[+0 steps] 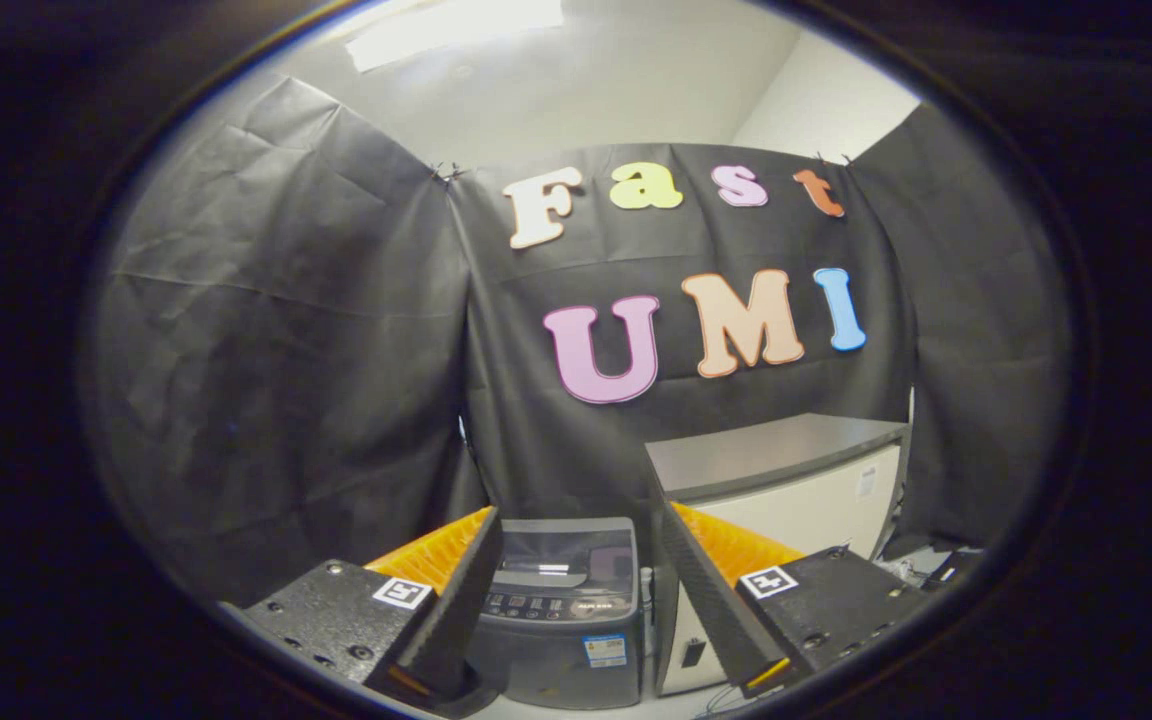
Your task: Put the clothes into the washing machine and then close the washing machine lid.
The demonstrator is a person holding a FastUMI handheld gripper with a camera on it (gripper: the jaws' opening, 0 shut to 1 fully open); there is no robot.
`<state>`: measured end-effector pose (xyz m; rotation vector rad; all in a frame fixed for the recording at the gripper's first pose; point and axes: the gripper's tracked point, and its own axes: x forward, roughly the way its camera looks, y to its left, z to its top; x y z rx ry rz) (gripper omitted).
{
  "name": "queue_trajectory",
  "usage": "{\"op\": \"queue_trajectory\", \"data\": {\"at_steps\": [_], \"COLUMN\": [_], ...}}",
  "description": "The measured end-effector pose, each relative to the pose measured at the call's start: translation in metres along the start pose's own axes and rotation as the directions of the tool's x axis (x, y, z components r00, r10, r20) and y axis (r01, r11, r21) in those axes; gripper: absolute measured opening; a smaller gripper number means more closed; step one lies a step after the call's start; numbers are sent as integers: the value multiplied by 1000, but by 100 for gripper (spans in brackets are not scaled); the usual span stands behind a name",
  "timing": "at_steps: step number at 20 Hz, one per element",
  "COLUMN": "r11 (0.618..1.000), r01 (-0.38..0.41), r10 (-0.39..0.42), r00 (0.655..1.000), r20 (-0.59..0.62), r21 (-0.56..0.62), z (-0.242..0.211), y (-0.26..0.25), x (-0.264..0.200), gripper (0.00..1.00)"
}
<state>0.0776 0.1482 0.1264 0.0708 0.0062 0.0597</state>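
Note:
A small dark grey washing machine [564, 610] stands against the black cloth wall, seen between my two fingers and beyond them. Its glossy lid [566, 560] lies flat and closed on top, with a control panel along the front edge. My gripper [581, 590] is open, its fingers [456, 600] spread wide on either side of the machine with nothing between them. It is held well back from the machine.
A white cabinet [796, 500] with a dark grey top stands right beside the washing machine, partly behind my right finger. Black cloth walls close in the booth at the back and on both sides. Some cables lie on the floor at the far right [936, 570].

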Motion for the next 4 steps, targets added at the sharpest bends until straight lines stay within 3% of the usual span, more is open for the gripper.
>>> {"op": "queue_trajectory", "data": {"at_steps": [4], "r11": [1000], "r01": [5], "r10": [-5], "r00": [1000], "r20": [-5], "r21": [12], "z": [-1], "y": [-8], "x": [0], "gripper": [96]}}
